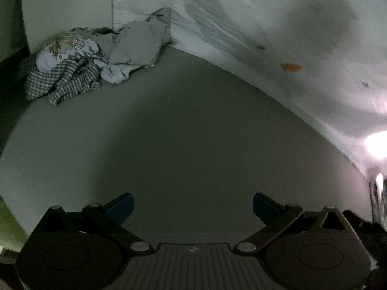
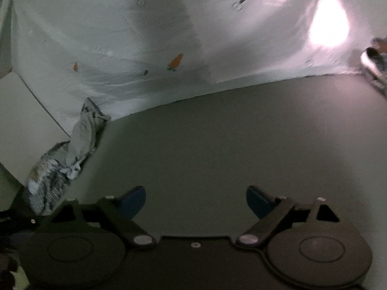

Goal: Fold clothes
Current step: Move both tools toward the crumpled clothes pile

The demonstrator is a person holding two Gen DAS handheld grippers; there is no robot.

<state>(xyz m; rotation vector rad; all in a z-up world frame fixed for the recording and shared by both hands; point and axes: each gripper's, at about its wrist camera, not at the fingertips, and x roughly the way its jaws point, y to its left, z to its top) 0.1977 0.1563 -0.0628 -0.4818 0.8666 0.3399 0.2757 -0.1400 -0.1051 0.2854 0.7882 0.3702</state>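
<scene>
Clothes (image 1: 72,65) heaped far left on grey table (image 1: 193,125) in left wrist view: checked cloth in front, floral piece on top, plain grey garment behind, pressed against pale backdrop sheet (image 1: 266,24) with small orange carrot print (image 1: 292,67). Left gripper (image 1: 192,207) released, blue pads wide apart over bare tabletop, nothing between them, well apart from heap. Likely trouble from here: tangled layers, so one pinch could lift two garments together or drag whole pile; dim, blurred picture, so edges hard to judge. No brand or readable writing, only tiny pale mark on gripper body, too small to read. Right wrist view: same clothes (image 2: 63,159) seen at left edge, squeezed between table (image 2: 241,133) and sheet (image 2: 121,48), again with carrot print (image 2: 175,62). Right gripper (image 2: 196,201) also unclenched and empty, pads apart over bare table, heap off to its left. Bright glare (image 2: 329,21) far right; blurred object (image 2: 375,58) at right edge, not identifiable. Risk: snagging backdrop sheet along with cloth. No legible text.
</scene>
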